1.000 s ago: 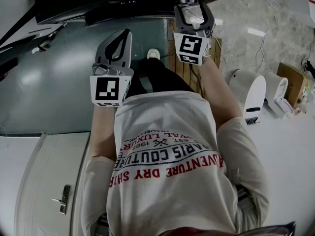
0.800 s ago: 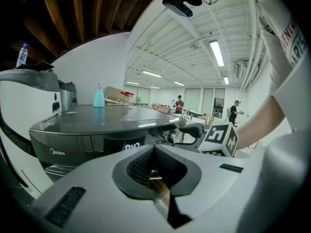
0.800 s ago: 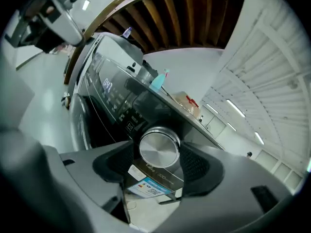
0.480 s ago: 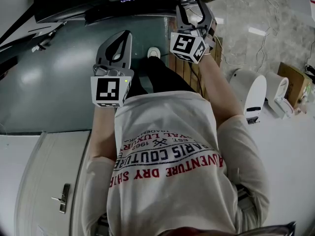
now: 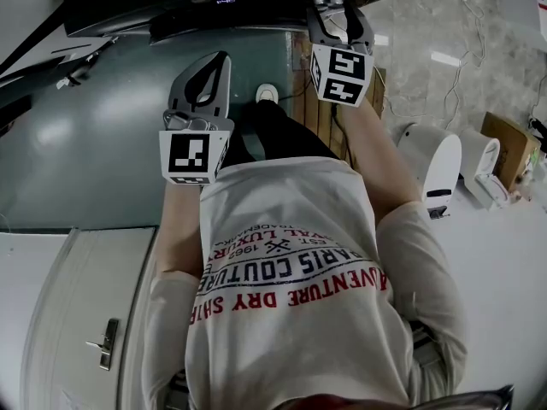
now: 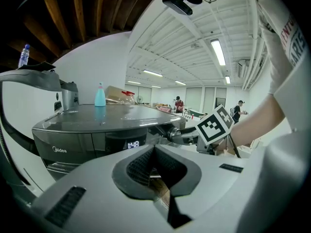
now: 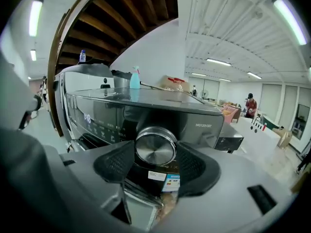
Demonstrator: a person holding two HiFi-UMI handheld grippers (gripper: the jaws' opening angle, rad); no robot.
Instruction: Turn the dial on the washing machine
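- The right gripper (image 7: 155,155) is clamping its fingers (image 7: 114,161) on the dial (image 7: 155,147), which is sitting on the front of the washing machine (image 7: 146,106).
- The left gripper (image 6: 155,148) is hanging near the machine with its fingers (image 6: 138,166) pressed together, holding nothing.
- The dial is looking smooth and shiny. If the squeeze is too soft, the fingers could be slipping round it.
- Too big a turn could be taking it past the wanted wash.
- The fingers are hiding the marks beside the dial, so I am not seeing where it is pointing.
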